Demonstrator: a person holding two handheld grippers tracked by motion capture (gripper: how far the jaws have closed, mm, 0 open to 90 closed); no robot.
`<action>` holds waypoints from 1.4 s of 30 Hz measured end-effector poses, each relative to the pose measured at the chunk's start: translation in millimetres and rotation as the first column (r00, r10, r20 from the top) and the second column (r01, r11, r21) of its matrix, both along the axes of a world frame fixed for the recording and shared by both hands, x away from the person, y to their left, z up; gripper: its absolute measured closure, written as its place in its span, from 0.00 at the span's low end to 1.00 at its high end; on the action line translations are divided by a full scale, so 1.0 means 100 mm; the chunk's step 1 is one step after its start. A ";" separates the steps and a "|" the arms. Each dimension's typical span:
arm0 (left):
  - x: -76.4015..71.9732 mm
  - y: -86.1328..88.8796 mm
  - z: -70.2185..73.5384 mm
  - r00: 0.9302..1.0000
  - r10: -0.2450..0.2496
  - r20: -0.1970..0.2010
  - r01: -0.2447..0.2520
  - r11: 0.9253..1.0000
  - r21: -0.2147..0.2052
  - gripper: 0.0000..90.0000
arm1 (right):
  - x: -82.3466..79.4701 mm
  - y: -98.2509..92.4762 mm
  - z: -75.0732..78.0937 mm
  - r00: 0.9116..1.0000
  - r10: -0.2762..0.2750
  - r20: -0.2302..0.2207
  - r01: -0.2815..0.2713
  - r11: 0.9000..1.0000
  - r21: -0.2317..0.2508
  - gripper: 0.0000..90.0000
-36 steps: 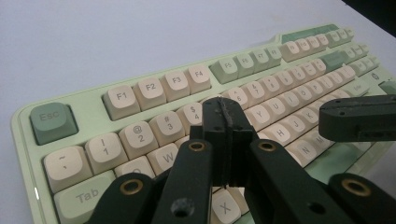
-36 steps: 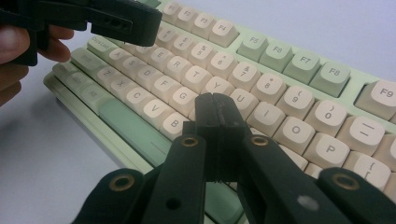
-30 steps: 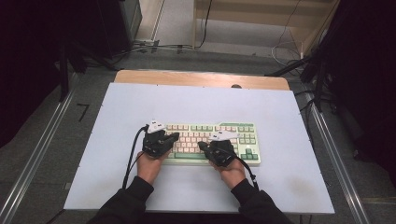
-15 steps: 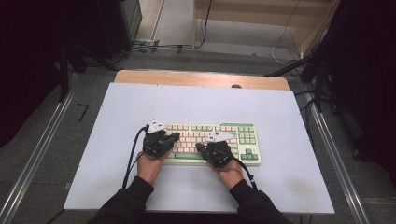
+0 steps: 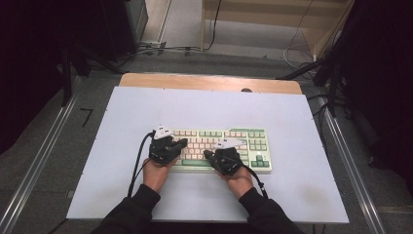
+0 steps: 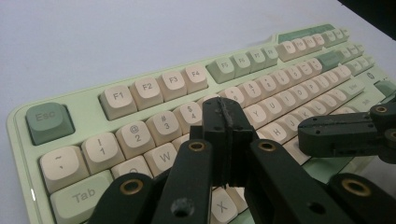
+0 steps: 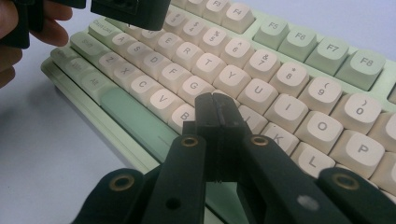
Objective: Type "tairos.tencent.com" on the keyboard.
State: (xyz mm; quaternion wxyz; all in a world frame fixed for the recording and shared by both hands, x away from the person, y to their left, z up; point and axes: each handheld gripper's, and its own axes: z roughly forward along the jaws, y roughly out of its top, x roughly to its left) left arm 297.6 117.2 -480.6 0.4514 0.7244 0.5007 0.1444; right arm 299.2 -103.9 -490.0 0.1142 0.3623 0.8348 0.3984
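A person's two hands reach in from the near edge of the bench (image 5: 302,131), and each hand holds a black tool. The left tool (image 6: 227,122) has its two jaws pressed flat together with nothing between them. That makes one thin tip, good for poking a single key. It hangs over the left part of the keyboard (image 6: 70,100), around the E and R keys. If it touches a key cannot be told.

The right tool (image 7: 215,122) is squeezed tight too and holds nothing. Its tip sits over the middle letters, close to the G, H and B keys. Both tools stand side by side over the keys, a bit like two typing fingers, so the person probably means to press keys.

The keyboard is pale green with cream keys. It lies flat and straight on the white bench, just in front of the person, so both tools can reach it. Past the far edge of the bench are the grey floor (image 5: 234,61) and some cables (image 5: 297,48).
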 end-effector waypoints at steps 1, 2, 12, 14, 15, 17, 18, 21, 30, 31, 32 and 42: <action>0.00 0.00 0.00 1.000 -0.001 0.000 0.001 1.000 0.000 1.00 | 0.00 0.00 0.00 1.000 0.000 0.000 0.000 1.000 0.000 0.97; 0.00 0.00 0.00 1.000 -0.001 -0.001 0.001 1.000 -0.001 1.00 | 0.00 0.00 0.00 1.000 0.000 0.000 0.000 1.000 0.000 0.97; 0.00 0.00 0.00 1.000 -0.002 -0.001 0.002 1.000 -0.002 1.00 | 0.00 0.00 -0.01 1.000 -0.002 -0.002 0.002 1.000 0.002 0.97; 0.00 -0.01 0.00 1.000 -0.003 -0.001 0.003 1.000 0.000 1.00 | 0.00 0.01 -0.02 1.000 -0.003 -0.003 0.003 1.000 -0.004 0.97; 0.00 -0.01 0.00 1.000 -0.003 -0.001 0.003 1.000 0.000 1.00 | -0.01 0.01 -0.04 1.000 0.000 0.001 0.000 1.000 -0.008 0.97; 0.00 -0.01 0.00 1.000 -0.003 -0.001 0.003 1.000 -0.002 1.00 | -0.01 0.01 -0.03 1.000 0.002 0.001 -0.002 1.000 -0.005 0.97; 0.00 -0.01 0.00 1.000 -0.004 -0.002 0.004 1.000 -0.002 1.00 | -0.01 0.01 -0.03 1.000 0.001 0.000 -0.001 1.000 -0.006 0.97; 0.00 -0.01 0.00 1.000 -0.006 -0.002 0.006 1.000 -0.006 1.00 | -0.02 -0.01 0.01 1.000 -0.011 0.014 0.011 1.000 0.012 0.97; 0.01 -0.07 0.00 1.000 -0.021 -0.006 0.021 1.000 -0.009 1.00 | 0.00 -0.09 0.07 0.999 -0.029 0.016 0.029 0.999 0.029 0.97; 0.01 -0.07 0.00 1.000 -0.025 -0.005 0.025 1.000 -0.010 1.00 | 0.00 -0.09 0.08 0.999 -0.030 0.018 0.029 0.999 0.028 0.97; 0.01 -0.08 0.00 1.000 -0.026 -0.007 0.026 1.000 -0.009 1.00 | 0.00 -0.10 0.08 0.999 -0.033 0.015 0.032 0.999 0.029 0.97; 0.06 -0.19 -0.03 0.999 -0.039 -0.012 0.039 0.999 0.000 1.00 | 0.01 -0.14 0.08 0.999 -0.043 0.015 0.043 0.999 0.028 0.97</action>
